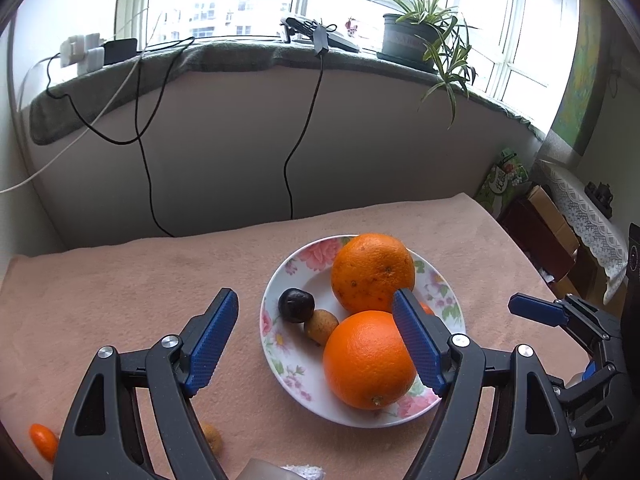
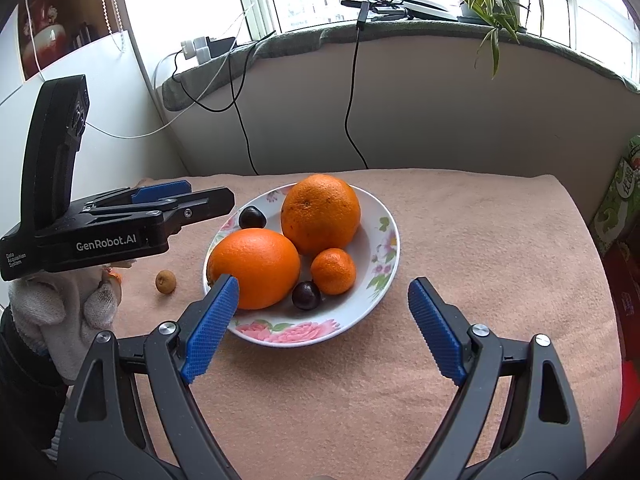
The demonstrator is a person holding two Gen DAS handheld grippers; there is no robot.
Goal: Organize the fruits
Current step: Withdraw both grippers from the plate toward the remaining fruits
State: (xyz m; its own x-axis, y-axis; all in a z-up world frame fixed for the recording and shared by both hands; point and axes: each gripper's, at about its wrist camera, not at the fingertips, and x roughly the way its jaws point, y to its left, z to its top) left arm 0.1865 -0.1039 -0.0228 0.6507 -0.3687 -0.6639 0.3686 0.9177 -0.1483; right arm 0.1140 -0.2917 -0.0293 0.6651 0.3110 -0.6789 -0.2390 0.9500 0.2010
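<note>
A floral plate (image 1: 280,344) (image 2: 380,248) on the pink cloth holds two large oranges (image 1: 370,360) (image 2: 256,266), a small mandarin (image 2: 333,271), two dark plums (image 1: 296,305) (image 2: 306,295) and a small brown longan (image 1: 318,325). My left gripper (image 1: 316,344) is open and empty, just above the plate's near left side. My right gripper (image 2: 324,332) is open and empty, at the plate's near rim. On the cloth left of the plate lie a longan (image 2: 165,281) (image 1: 210,436) and a small orange kumquat (image 1: 44,442).
A wall with dangling black cables (image 1: 292,168) stands behind the table. A windowsill above holds chargers and a potted plant (image 1: 424,36). A green box (image 2: 620,196) and cardboard boxes (image 1: 548,232) stand off the table's right edge.
</note>
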